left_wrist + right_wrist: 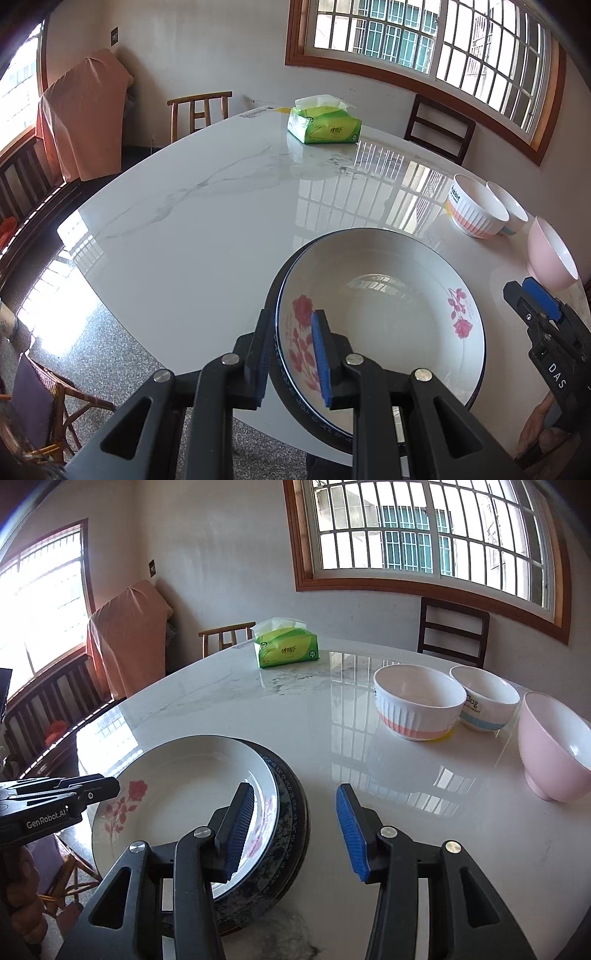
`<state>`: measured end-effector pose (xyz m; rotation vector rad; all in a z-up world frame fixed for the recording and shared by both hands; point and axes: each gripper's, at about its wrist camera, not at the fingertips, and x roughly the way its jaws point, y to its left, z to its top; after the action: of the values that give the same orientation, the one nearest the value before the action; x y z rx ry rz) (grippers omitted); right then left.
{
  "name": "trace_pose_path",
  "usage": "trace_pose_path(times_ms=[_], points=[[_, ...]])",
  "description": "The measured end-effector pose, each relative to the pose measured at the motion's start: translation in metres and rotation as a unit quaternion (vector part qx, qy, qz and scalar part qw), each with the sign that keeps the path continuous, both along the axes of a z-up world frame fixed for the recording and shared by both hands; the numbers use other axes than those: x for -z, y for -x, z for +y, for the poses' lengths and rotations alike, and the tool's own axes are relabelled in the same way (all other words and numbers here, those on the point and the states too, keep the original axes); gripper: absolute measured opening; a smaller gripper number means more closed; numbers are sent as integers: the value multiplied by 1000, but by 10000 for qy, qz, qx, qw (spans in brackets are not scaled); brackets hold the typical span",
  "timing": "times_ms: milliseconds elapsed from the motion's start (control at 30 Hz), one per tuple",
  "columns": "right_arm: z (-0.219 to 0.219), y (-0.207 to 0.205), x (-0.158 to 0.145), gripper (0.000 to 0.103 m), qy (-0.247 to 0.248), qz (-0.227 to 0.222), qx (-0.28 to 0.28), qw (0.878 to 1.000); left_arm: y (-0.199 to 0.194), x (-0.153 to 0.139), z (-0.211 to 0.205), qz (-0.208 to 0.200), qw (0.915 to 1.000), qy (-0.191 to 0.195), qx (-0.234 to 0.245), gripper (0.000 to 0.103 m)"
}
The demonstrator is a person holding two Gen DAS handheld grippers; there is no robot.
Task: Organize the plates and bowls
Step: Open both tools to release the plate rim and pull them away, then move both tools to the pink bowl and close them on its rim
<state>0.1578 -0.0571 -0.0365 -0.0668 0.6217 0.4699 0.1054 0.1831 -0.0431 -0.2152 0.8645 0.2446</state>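
Note:
A white plate with red flowers (pixel 388 325) lies on a dark blue patterned plate (pixel 291 823) at the near edge of the marble table (pixel 184 240). My left gripper (pixel 291 317) is shut on the near rim, one pad inside the white plate and one outside the dark rim. It shows from the side at the left of the right wrist view, left gripper (pixel 110 786). My right gripper (pixel 294 788) stands open at the stack's right side, its left finger over the white rim, its right finger over bare table, pads touching nothing.
Three bowls stand at the right: a ribbed white one with a pink band (pixel 417 701), a white one with a blue band (pixel 484 701) and a pink one (pixel 554 746). A green tissue pack (pixel 286 646) sits far back. Chairs (pixel 452 631) ring the table.

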Motion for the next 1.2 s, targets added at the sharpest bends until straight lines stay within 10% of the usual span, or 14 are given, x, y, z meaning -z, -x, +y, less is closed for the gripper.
trace_pose_path(times_ms=[600,967,1200], points=[[-200,1,12,64,-342,7,2087,9774,-11,-13,-110,140,9931,61,1163,35],[-319,-5,35,63,-1491,646,2994,9402,-81,-30,-218,507,9649,1014,2369,35],[-353,-50,5,57,-2141,1151,2451,9385,-163,-53,-275,602,9482,1482,2746,35]])
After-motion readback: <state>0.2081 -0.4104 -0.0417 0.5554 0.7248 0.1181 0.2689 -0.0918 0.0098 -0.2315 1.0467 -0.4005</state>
